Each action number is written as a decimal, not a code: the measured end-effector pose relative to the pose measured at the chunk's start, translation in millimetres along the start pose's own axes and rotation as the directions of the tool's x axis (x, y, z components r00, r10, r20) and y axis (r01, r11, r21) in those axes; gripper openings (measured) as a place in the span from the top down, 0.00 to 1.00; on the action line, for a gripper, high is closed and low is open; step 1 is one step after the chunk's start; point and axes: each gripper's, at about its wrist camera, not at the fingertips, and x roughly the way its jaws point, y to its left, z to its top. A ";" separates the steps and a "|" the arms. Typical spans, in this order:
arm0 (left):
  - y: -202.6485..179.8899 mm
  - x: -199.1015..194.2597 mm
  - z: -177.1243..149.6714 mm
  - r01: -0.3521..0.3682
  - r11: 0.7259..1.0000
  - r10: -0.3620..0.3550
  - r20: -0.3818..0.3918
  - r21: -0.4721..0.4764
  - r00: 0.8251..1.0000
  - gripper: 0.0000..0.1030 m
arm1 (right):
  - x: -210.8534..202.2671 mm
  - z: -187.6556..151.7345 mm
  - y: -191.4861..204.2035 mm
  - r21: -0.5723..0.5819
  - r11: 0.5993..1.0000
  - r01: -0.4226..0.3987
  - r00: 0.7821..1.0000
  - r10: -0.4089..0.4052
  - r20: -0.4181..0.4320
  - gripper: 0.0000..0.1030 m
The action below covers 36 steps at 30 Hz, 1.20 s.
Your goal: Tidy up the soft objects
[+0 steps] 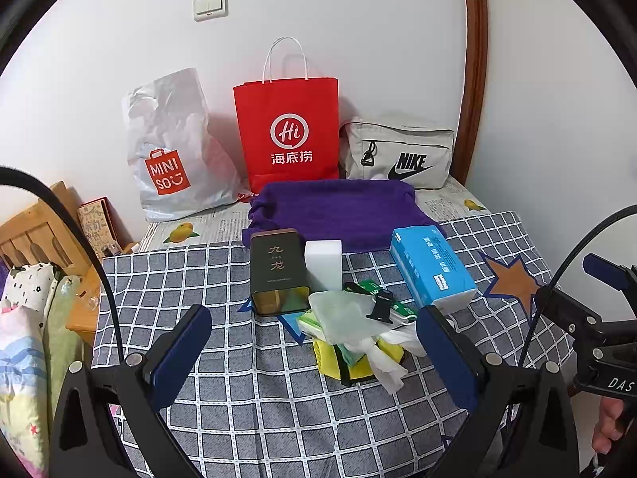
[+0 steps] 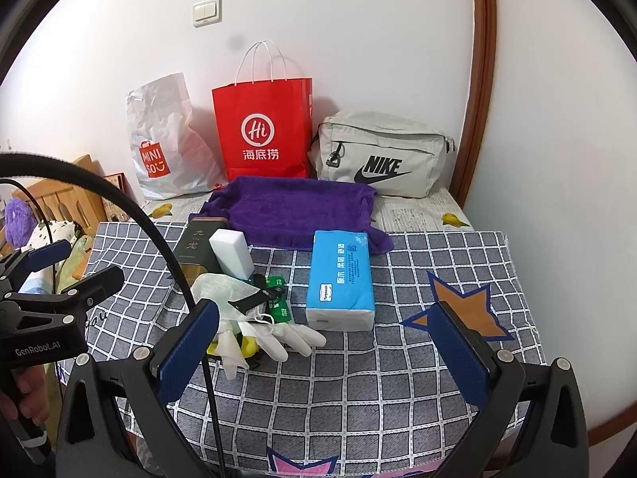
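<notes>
A purple towel (image 1: pixel 338 211) (image 2: pixel 294 211) lies spread at the back of the checked cloth. In front stand a blue tissue pack (image 1: pixel 432 267) (image 2: pixel 342 279), a white sponge block (image 1: pixel 323 265) (image 2: pixel 233 253) and a dark tea tin (image 1: pixel 276 271) (image 2: pixel 197 249). A pile of white gloves (image 1: pixel 382 352) (image 2: pixel 278 338), a pale cloth (image 1: pixel 342 312) (image 2: pixel 223 288), green packets and a yellow item lies in the middle. My left gripper (image 1: pixel 314 346) is open and empty just before the pile. My right gripper (image 2: pixel 326 342) is open and empty, near the tissue pack.
A Miniso plastic bag (image 1: pixel 171 147) (image 2: pixel 167 143), a red paper bag (image 1: pixel 288 135) (image 2: pixel 264 127) and a grey Nike bag (image 1: pixel 398 155) (image 2: pixel 382 155) stand against the back wall. A wooden bed frame (image 1: pixel 36 231) and bedding are to the left. The table edge is at the right.
</notes>
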 end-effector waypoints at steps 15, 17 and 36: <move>2.3 2.9 -2.8 0.000 1.000 0.000 0.005 -0.026 1.000 0.00 | 18.1 -4.2 -1.5 0.003 1.000 -0.016 1.000 0.016 -0.017 0.00; 4.6 5.6 -3.3 -0.009 1.000 0.009 0.000 -0.029 1.000 0.00 | 27.5 -6.2 -1.4 0.004 1.000 -0.028 0.999 0.028 -0.030 0.00; 77.5 64.3 -25.3 -0.084 0.986 0.069 -0.108 -0.143 0.992 0.00 | 164.1 15.5 62.2 -0.130 0.957 -0.258 0.963 0.245 -0.112 0.01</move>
